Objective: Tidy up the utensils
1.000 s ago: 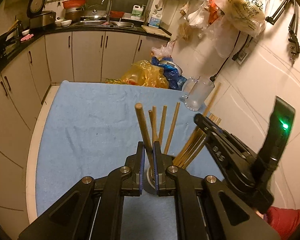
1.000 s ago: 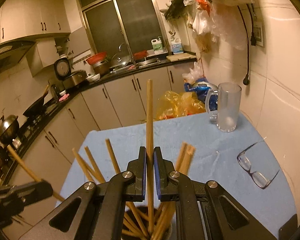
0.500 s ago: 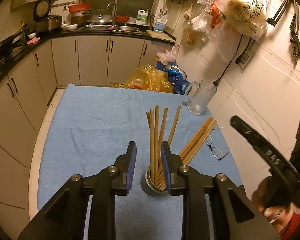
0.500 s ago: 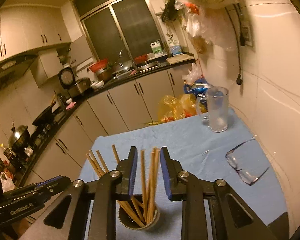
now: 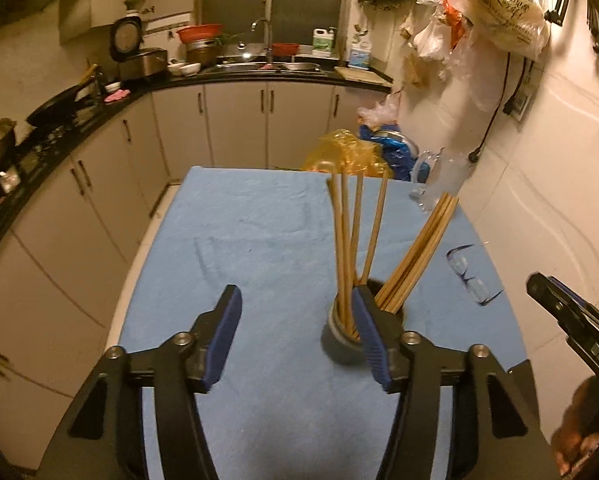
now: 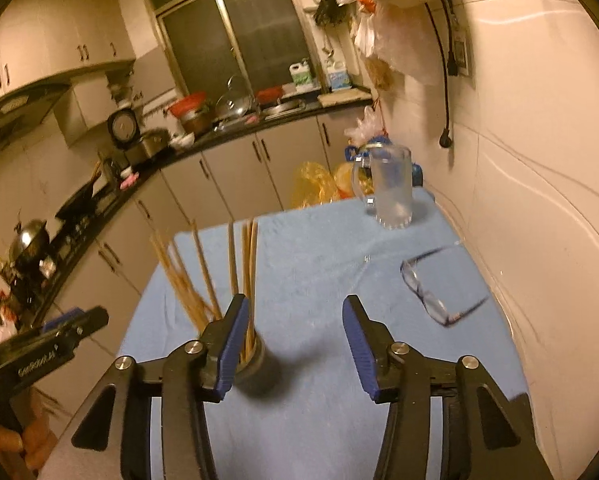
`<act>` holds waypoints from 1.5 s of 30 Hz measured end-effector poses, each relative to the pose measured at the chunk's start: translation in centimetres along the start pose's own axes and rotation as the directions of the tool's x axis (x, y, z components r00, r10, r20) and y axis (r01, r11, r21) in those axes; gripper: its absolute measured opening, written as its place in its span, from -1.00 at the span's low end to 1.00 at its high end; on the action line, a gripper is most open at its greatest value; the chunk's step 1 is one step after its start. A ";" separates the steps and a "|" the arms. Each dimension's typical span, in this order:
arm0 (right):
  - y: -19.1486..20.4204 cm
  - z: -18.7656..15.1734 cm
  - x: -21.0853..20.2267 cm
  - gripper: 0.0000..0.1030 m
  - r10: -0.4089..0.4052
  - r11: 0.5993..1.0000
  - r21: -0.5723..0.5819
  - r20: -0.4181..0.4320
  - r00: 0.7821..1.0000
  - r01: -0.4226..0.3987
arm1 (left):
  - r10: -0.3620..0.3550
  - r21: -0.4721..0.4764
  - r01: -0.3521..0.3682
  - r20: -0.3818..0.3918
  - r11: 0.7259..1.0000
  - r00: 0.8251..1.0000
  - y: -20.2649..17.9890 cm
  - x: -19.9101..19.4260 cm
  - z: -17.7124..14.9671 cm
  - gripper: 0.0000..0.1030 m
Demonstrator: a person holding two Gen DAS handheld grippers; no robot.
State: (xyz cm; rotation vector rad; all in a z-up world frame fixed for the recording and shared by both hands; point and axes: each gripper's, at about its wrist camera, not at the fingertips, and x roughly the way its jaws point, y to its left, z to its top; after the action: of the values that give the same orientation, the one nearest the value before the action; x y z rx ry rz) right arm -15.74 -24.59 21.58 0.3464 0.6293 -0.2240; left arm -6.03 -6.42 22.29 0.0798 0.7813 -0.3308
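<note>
The left tool [image 5: 297, 334] stood with its jaws apart and nothing between them, having just been opening, as did the right tool [image 6: 295, 344], both poised above the blue cloth-covered tabletop [image 5: 239, 240] in a dim home kitchen. From the left wrist camera, the dark holder cup [image 5: 341, 340] sat just behind that tool's right-hand finger, upright on the cloth and filled with wooden chopsticks [image 5: 353, 240], one cluster standing near vertical and another fanned out toward the wall. Farther right lay a pair of glasses [image 5: 469, 276], well apart from the cup, and a glass mug [image 6: 391, 188] stood near the far edge beside the wall. In the right wrist view the same cup showed partly hidden behind that tool's left-hand finger, the sticks leaning away to the left.

With every visible chopstick already in the cup and none seen loose on the cloth, the step in hand appeared to be the release and retreat. Doing it well would likely mean drawing each tool up and back along the line of the sticks rather than sideways, since the tall, splayed bundle could catch a finger and tip the light cup. Keeping the jaws wide until clear of the stick tips, and steering the right tool away from the glasses, looked prudent. Whether any utensil remained outside both views could not be told.
</note>
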 end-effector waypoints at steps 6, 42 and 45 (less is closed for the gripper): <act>0.3 -2.5 -1.9 0.20 0.001 0.996 -0.091 -0.034 0.999 -0.004 | 0.066 0.008 -0.066 -0.004 0.998 0.998 -0.4 -1.3 -2.9 0.22; 1.4 -4.7 -3.0 0.31 0.006 0.984 -0.175 -0.094 0.996 -0.022 | 0.195 -0.059 -0.196 -0.018 0.979 0.981 1.6 -3.7 -6.8 0.62; 1.4 -4.7 -2.9 0.31 0.005 0.984 -0.178 -0.097 0.995 -0.023 | 0.202 -0.061 -0.203 -0.016 0.977 0.979 1.8 -3.7 -6.8 0.62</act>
State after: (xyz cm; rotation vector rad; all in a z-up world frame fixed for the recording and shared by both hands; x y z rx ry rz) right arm -20.11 -21.16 20.12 0.1891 0.7367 -0.1364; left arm -12.49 -2.40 20.00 0.1017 0.7852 -0.1129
